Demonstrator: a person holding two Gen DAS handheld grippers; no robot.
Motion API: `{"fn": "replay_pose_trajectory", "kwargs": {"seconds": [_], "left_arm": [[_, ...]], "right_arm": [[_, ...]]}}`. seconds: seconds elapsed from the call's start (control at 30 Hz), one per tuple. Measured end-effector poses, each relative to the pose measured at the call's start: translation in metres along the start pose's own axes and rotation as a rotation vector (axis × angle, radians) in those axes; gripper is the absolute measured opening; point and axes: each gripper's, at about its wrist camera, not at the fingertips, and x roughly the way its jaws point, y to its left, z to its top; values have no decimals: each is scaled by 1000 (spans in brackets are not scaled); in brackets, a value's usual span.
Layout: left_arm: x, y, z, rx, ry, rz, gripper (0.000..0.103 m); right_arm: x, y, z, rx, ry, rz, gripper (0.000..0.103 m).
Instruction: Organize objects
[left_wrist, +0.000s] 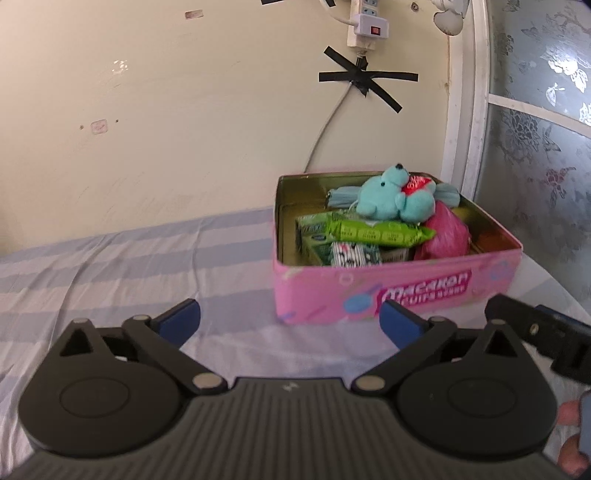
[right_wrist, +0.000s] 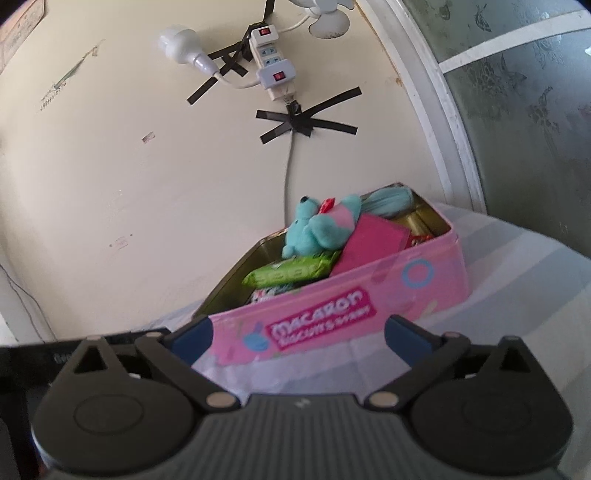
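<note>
Tin (left_wrist: 399, 291) sits ahead of both released hand-held grippers (left_wrist: 290, 323) (right_wrist: 299, 334); nothing held, so back straight off the bed (left_wrist: 110, 266).

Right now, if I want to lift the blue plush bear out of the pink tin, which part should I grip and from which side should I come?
Probably grip the blue plush bear across its round body, coming from above. It lies on top of the pile, higher than the rim of the pink tin, so nothing covers it. The tin's walls block a side approach, and the green packet lies just under it.
</note>
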Motion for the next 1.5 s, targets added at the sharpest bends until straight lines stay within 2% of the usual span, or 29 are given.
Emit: {"fn": "replay_pose_trajectory", "kwargs": {"seconds": [0.33,0.6,0.9,1.03,1.5], "left_arm": [[-20,7,-20,1,13,19,103],[-30,7,-22,27,-20,45,103],[-30,5,-21,24,-14,33,103],[-29,3,-22,33,-17,61,103],[-22,3,-25,41,23,84,103]], "right_arm": [[-27,24,-9,-46,-31,-4,103],[-30,29,-10,-53,-33,0,103],[-31,27,-10,-41,-40,-7,103],[-30,26,-10,-35,-38,-9,103],[-27,23,-11,-26,-32,-11,103]]}}
